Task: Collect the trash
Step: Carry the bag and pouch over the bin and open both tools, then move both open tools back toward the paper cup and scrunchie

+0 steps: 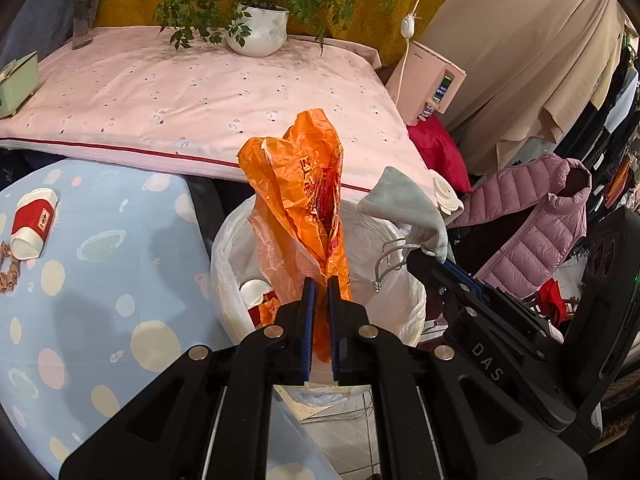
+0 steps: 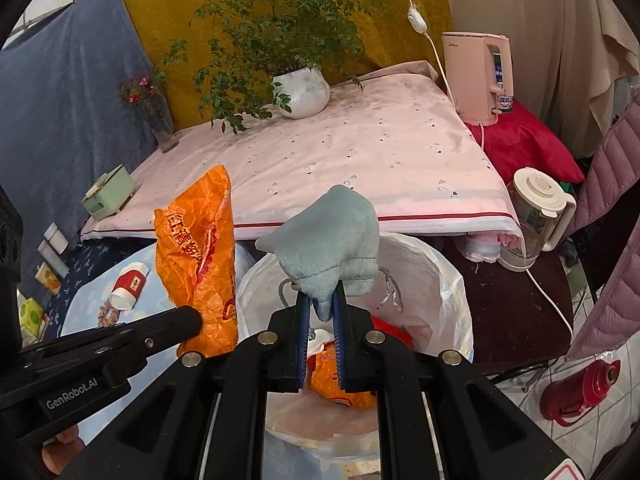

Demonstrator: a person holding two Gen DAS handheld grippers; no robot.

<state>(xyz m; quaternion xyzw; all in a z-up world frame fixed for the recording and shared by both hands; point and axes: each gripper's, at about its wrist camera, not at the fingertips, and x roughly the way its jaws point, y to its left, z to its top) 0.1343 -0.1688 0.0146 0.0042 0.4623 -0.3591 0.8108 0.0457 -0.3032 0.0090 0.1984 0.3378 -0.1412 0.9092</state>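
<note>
Left gripper (image 1: 321, 280) pinches the light, crinkly orange bag (image 1: 298, 184) by its bottom edge, right gripper (image 2: 319, 286) the soft grey pouch (image 2: 332, 240), both above the bin (image 2: 452, 280) at 6 o'clock.

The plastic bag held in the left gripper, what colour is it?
Orange, with red printed lettering. The plastic bag shows best in the right wrist view; the left gripper pinches it.

Below my grippers the bin (image 2: 452, 280) mouth gapes wide, and I see room to go down through its middle, though an orange wrapper (image 2: 340, 384) and a paper cup (image 1: 253, 290) lie inside. The pink-covered worktop (image 2: 360, 152) edge crowds the far rim. The blue spotted table (image 1: 100, 280) presses in on the left; a pink jacket (image 1: 532, 232) and a blender jug (image 2: 536, 216) hem the right.
</note>
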